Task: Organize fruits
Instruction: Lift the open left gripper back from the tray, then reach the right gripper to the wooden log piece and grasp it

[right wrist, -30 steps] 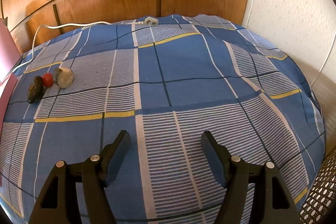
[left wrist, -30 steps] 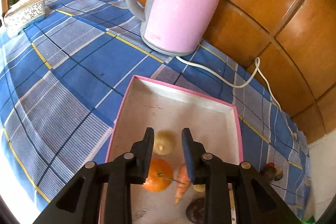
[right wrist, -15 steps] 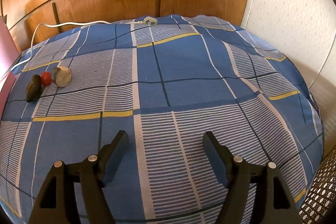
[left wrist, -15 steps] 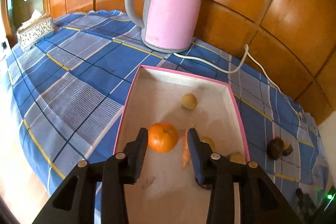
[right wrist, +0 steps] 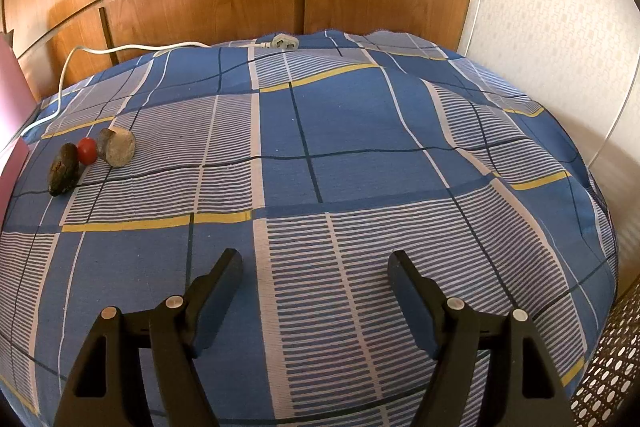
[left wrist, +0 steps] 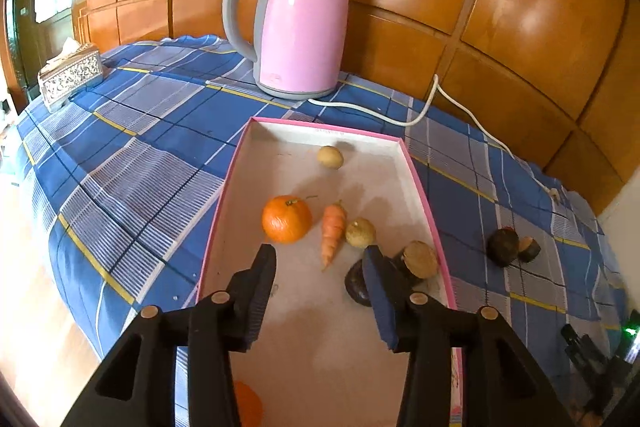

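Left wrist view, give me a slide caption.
Left gripper, empty and opening, above pink-rimmed tray holding orange and carrot.

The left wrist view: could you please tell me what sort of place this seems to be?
Probably a room in a home: a table under a blue plaid tablecloth, with a pink electric kettle and a tissue box on it, against wood-panelled walls.
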